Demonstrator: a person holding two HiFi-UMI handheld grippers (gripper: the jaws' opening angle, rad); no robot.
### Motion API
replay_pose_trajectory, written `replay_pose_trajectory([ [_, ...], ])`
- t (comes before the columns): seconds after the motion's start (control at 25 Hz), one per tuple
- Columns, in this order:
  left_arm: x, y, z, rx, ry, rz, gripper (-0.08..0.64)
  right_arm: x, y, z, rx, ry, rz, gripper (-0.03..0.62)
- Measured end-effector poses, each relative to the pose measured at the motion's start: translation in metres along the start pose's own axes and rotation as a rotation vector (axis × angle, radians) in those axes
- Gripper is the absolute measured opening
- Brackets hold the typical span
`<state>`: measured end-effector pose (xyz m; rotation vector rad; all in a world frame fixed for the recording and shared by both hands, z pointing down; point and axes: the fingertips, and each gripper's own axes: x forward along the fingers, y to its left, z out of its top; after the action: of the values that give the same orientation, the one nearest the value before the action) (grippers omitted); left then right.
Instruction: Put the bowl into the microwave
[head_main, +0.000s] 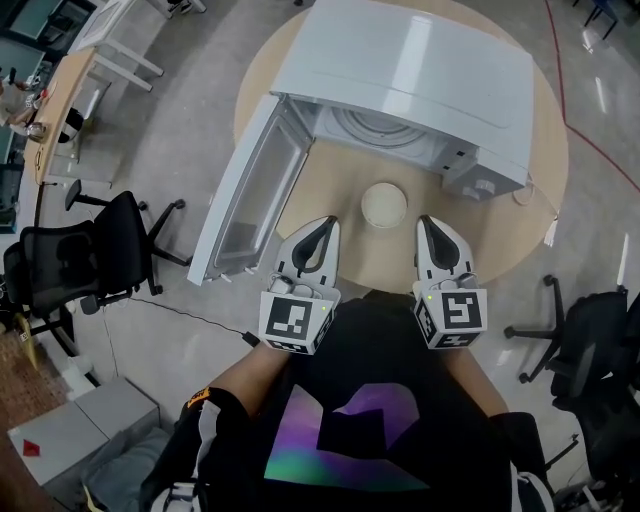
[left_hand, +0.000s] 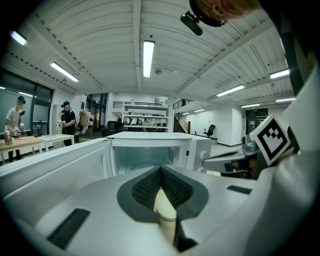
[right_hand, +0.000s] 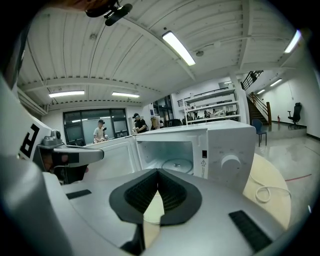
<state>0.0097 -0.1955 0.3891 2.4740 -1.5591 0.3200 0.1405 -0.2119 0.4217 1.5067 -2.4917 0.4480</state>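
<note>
A cream bowl (head_main: 384, 206) sits on the round wooden table (head_main: 330, 180), just in front of the white microwave (head_main: 420, 70). The microwave's door (head_main: 250, 190) hangs open to the left, and its glass turntable (right_hand: 176, 164) shows inside. My left gripper (head_main: 325, 222) is at the table's near edge, left of the bowl, with its jaws shut and empty. My right gripper (head_main: 427, 220) is right of the bowl, also shut on nothing. Both are apart from the bowl. In the left gripper view my left gripper (left_hand: 161, 169) points at the open microwave (left_hand: 150, 155). My right gripper (right_hand: 158, 171) faces the cavity too.
A white cable (right_hand: 267, 192) lies on the table right of the microwave. Black office chairs stand left (head_main: 90, 250) and right (head_main: 590, 350) of the table. A grey box (head_main: 70, 430) is on the floor at lower left. People stand at far desks (left_hand: 20, 142).
</note>
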Motion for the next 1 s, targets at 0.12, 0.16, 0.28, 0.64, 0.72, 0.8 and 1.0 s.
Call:
replay_pose_trajectory([
  [0.12,0.005,-0.004,-0.008,-0.008,0.013,0.001,0.048,0.001,-0.008,-0.007,0.004,0.013,0.001,0.017],
  [0.16,0.007,-0.006,-0.009,-0.011,0.015,0.001,0.048,0.001,-0.01,-0.009,0.006,0.016,0.003,0.017],
  [0.28,0.012,-0.011,-0.011,-0.014,0.016,0.003,0.048,0.0,-0.015,-0.015,0.014,0.028,0.015,0.017],
  [0.64,0.017,-0.015,-0.015,-0.011,0.028,0.034,0.048,0.006,-0.023,-0.027,0.032,0.053,0.043,0.017],
  [0.72,0.019,-0.013,-0.016,-0.015,0.029,0.038,0.048,0.009,-0.022,-0.029,0.029,0.059,0.047,0.017],
  [0.8,0.022,-0.012,-0.017,-0.015,0.03,0.035,0.048,0.011,-0.022,-0.031,0.03,0.068,0.047,0.017],
  [1.0,0.027,-0.006,-0.018,-0.007,0.038,0.026,0.048,0.019,-0.023,-0.041,0.048,0.104,0.037,0.017],
])
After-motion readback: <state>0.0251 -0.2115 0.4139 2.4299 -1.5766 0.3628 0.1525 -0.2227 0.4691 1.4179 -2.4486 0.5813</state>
